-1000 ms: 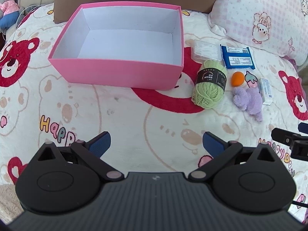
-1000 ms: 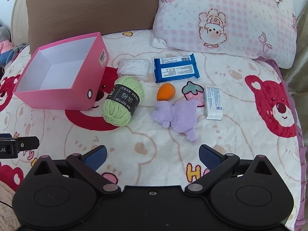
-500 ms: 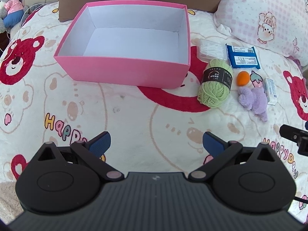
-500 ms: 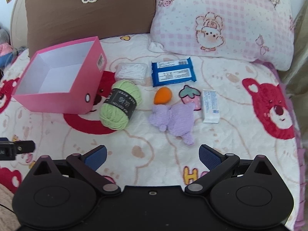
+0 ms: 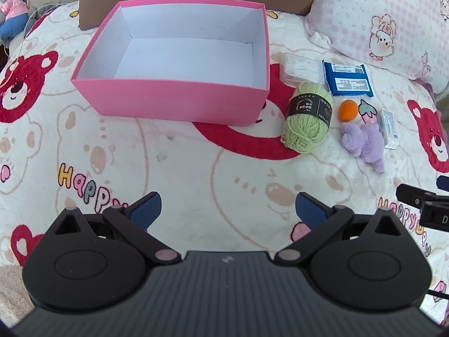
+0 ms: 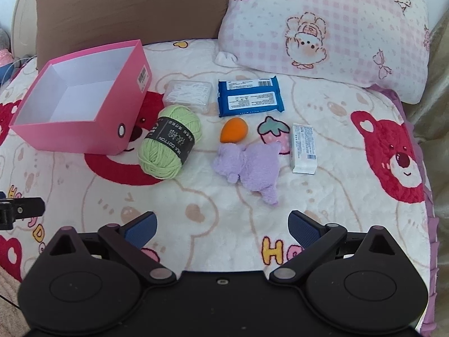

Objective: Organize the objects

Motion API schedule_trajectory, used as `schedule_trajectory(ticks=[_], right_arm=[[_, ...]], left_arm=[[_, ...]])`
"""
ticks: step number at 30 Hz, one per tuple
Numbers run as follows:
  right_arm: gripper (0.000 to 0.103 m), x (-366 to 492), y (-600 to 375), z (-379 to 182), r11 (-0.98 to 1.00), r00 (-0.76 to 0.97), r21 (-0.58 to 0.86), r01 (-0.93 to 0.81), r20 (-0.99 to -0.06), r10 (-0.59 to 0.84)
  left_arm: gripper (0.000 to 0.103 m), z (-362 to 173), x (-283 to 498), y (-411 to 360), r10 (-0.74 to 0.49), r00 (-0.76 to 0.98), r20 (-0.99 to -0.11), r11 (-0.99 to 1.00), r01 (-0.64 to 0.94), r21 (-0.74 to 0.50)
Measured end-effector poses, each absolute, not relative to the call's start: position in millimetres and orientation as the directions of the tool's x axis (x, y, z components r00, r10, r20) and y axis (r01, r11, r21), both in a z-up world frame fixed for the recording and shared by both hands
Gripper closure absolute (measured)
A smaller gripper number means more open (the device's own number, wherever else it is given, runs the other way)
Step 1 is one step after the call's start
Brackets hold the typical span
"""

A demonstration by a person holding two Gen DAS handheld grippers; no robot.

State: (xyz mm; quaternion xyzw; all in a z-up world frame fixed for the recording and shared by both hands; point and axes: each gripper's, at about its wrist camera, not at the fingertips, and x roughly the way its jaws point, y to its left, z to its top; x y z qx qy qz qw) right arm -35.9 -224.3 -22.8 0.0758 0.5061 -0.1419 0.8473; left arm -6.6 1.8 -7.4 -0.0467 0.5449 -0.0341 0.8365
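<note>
An empty pink box (image 5: 174, 99) (image 6: 70, 137) with a white inside sits on the bear-print blanket. To its right lie a green yarn ball (image 5: 307, 120) (image 6: 169, 140), a clear case of white sticks (image 6: 188, 95), a blue wipes pack (image 6: 249, 97), an orange sponge (image 6: 233, 130), a purple plush (image 6: 251, 168) and a small white box (image 6: 303, 148). My left gripper (image 5: 227, 209) stands open above the blanket, short of the pink box. Nothing is between the fingers of my right gripper (image 6: 221, 226), which is open just short of the plush.
A pink checked pillow (image 6: 322, 33) and a brown cushion (image 6: 126, 14) lie behind the objects. A stuffed toy (image 5: 12, 8) sits at the far left. The bed's edge runs along the right (image 6: 429, 196). Each gripper's tip shows at the other view's side.
Both grippers have drifted slightly: the box and objects sit a little more to the right in the left view, and a little farther off in the right view. Both stay open.
</note>
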Motion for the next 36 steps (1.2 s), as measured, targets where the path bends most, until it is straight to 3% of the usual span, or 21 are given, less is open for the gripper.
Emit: schedule_trajectory(ticks=[7, 11, 24, 36], right_arm=[[0.002, -34.0, -224.7, -25.4, 0.935, 0.418, -0.099, 0.341, -0.875, -0.245], [0.002, -34.5, -226.6, -24.3, 0.933, 0.419, -0.096, 0.348, -0.874, -0.246], [0.002, -33.5, -225.9, -24.9, 0.934, 0.418, -0.088, 0.347, -0.877, -0.238], [0.002, -33.5, -225.5, -25.0, 0.935, 0.421, -0.067, 0.349, -0.88, -0.22]], left_arm=[[0.0, -7.1, -7.0, 2.2, -0.077, 0.397, -0.914, 0.997, 0.002, -0.083], [0.0, -7.1, -8.1, 1.2, -0.057, 0.398, -0.915, 0.998, 0.004, -0.06], [0.0, -7.3, -8.5, 8.6, -0.125, 0.393, -0.911, 0.988, -0.033, -0.149], [0.0, -6.9, -9.1, 20.4, -0.081, 0.445, -0.892, 0.985, -0.102, -0.14]])
